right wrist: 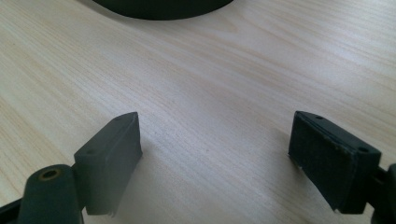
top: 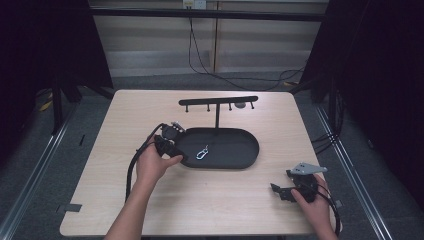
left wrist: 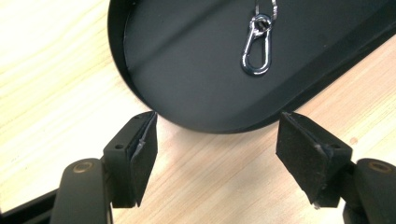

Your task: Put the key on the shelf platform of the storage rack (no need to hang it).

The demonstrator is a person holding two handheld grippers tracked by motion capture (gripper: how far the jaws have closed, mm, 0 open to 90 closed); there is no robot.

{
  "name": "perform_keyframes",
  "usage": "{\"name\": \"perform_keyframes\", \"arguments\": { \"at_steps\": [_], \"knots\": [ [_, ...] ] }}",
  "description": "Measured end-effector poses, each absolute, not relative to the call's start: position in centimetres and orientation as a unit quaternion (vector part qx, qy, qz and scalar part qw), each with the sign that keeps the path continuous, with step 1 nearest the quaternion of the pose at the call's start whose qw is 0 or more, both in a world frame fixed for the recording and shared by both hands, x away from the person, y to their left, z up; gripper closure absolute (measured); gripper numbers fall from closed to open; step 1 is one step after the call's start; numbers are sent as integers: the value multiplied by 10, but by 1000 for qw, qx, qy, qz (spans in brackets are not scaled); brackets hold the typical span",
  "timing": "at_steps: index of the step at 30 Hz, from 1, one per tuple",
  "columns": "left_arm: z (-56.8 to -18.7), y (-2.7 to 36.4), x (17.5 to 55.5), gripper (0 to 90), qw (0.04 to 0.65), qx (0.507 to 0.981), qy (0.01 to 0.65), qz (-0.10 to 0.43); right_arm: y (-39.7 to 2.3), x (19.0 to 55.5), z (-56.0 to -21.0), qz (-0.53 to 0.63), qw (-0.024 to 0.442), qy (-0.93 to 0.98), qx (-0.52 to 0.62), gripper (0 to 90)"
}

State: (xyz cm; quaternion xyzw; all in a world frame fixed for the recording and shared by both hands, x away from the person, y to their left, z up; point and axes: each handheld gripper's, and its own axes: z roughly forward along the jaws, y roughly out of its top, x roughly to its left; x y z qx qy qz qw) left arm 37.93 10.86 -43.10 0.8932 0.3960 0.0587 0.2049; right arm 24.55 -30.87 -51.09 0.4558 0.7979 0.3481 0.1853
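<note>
**Both grippers spread and empty beside the black tray**

The table (top: 125, 200) has a pale wood-grain top, matte, with fine straight grain lines running across it in the right gripper view. On it sits a black oval tray (top: 240, 160) with a low upright rim and a smooth, faintly glossy floor that catches a soft diagonal band of light in the left gripper view. Behind the tray stands a thin black T-shaped rack (top: 218, 101), a slim post carrying a flat crossbar with short pegs hanging beneath it.

On the tray floor, toward its left half, lies a small carabiner clip (top: 202, 153) of bright polished metal, pear-shaped with a sprung gate, joined at its narrow end to a short length of fine chain. It rests flat and nothing touches it.

The left gripper (top: 169, 137) is held at the left end of the tray. Its jaws are spread wide, their black pads (left wrist: 145, 149) rough-faced and wedge-shaped, one on each side of the rounded tray end just short of the rim; they grip nothing.

The right gripper (top: 280, 191) is near the table's front right corner, well apart from the tray, with its grey three-cornered plate on top. Its jaws also stand wide apart with bare wood between them, and its matte block-shaped pads (right wrist: 327, 158) hold nothing.
</note>
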Motion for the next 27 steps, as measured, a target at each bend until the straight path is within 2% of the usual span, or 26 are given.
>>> {"name": "perform_keyframes", "arguments": {
  "at_steps": [27],
  "knots": [
    [-440,150,364,279,209,885,412,65,-309,246,-511,348,185,798,456,165]
  ]
}}
